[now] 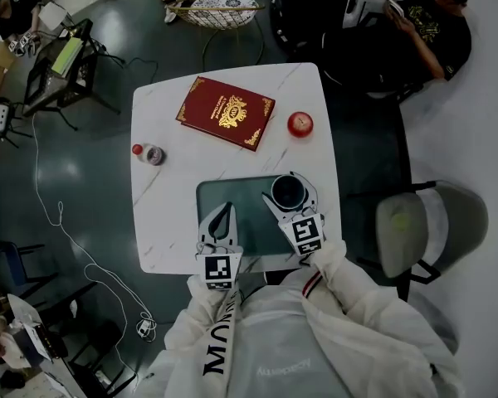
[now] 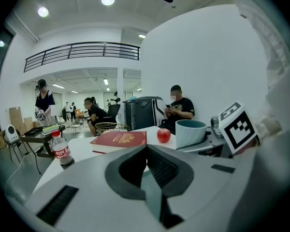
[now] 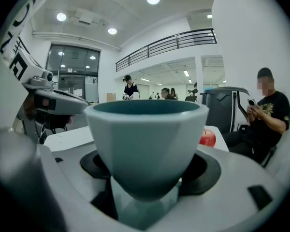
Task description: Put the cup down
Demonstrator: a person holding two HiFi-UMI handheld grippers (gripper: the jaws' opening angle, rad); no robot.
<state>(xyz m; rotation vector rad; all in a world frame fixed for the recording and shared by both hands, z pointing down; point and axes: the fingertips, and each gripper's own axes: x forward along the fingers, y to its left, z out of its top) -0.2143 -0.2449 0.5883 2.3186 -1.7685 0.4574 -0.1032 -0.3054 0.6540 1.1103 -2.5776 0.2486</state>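
Observation:
A pale teal cup (image 1: 288, 191) with a dark inside sits between the jaws of my right gripper (image 1: 289, 181), which is shut on it over the far right part of a grey-green mat (image 1: 249, 201). In the right gripper view the cup (image 3: 146, 139) fills the middle, upright, with the jaws pressed on both sides of its tapering lower part. I cannot tell whether its base touches the mat. My left gripper (image 1: 224, 210) is shut and holds nothing, over the mat's near left part. From the left gripper view (image 2: 146, 150) the cup (image 2: 190, 132) shows at the right.
On the white marble table (image 1: 170, 206) lie a red book (image 1: 226, 112), a red apple (image 1: 300, 123) and a small bottle (image 1: 149, 153) with a red cap. A grey chair (image 1: 432, 226) stands right of the table. A person (image 1: 427, 27) sits at the far right.

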